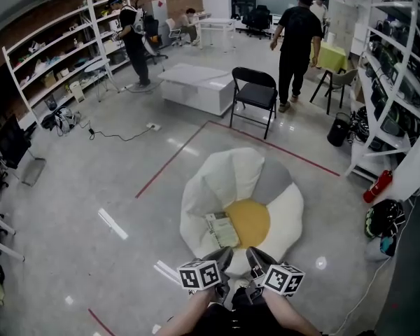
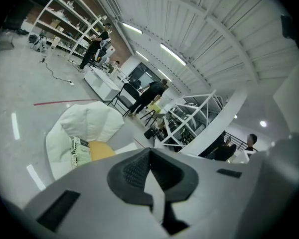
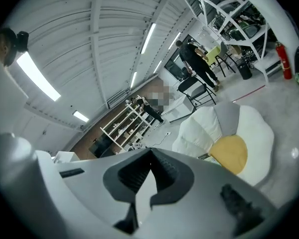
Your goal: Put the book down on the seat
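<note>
The seat [image 1: 210, 187] is a white flower-shaped bean bag with a yellow centre and one grey petal, on the floor just ahead of me. The book [image 1: 221, 229], pale with a green-and-white cover, lies flat on the seat at the yellow centre's left edge. Both grippers hang side by side below the seat's near edge, apart from the book. My left gripper [image 1: 224, 255] is shut with nothing between its jaws, and so is my right gripper [image 1: 256, 255]. The left gripper view shows its closed jaws [image 2: 149, 151] with the book [image 2: 79, 151] and seat [image 2: 89, 121] beyond. The right gripper view shows closed jaws [image 3: 150, 151] and the seat [image 3: 254, 128].
A black folding chair [image 1: 255, 89] and a white low platform [image 1: 196, 86] stand beyond the seat. White shelving lines the left [image 1: 56, 54] and right [image 1: 395, 82]. A red extinguisher [image 1: 378, 186] and bags [image 1: 385, 219] sit at right. People [image 1: 297, 40] stand farther back. Red tape [image 1: 171, 159] marks the floor.
</note>
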Motion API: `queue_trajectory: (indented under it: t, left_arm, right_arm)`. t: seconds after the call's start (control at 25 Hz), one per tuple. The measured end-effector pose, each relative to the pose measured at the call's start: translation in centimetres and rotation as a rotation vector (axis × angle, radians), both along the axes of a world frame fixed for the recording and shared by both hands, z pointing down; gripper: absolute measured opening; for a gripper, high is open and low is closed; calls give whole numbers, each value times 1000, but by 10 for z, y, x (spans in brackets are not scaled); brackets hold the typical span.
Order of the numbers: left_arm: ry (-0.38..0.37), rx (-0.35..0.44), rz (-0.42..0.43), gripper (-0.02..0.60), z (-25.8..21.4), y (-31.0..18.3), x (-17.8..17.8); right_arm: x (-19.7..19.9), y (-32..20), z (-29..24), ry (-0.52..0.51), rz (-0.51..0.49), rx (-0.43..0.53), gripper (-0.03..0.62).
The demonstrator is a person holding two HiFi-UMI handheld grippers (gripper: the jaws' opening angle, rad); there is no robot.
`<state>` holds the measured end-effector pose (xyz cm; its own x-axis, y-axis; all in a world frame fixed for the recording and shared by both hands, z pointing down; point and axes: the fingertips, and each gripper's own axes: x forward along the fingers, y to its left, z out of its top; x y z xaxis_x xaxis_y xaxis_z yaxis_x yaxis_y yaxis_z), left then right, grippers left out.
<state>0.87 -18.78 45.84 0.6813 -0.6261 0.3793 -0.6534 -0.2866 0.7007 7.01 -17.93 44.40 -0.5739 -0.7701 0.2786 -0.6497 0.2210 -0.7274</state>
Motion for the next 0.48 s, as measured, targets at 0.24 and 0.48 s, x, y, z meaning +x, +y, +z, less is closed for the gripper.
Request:
queue_trajectory:
  t: [0.24,0.48]
  left_arm:
    - [0,9,-7,11,6,1,1]
    - [13,-3,-35,11,9,0,-8]
  right_arm:
    - [4,-6,2,18,-4,18,11]
    - [-10,-6,5,26,-50,17,11]
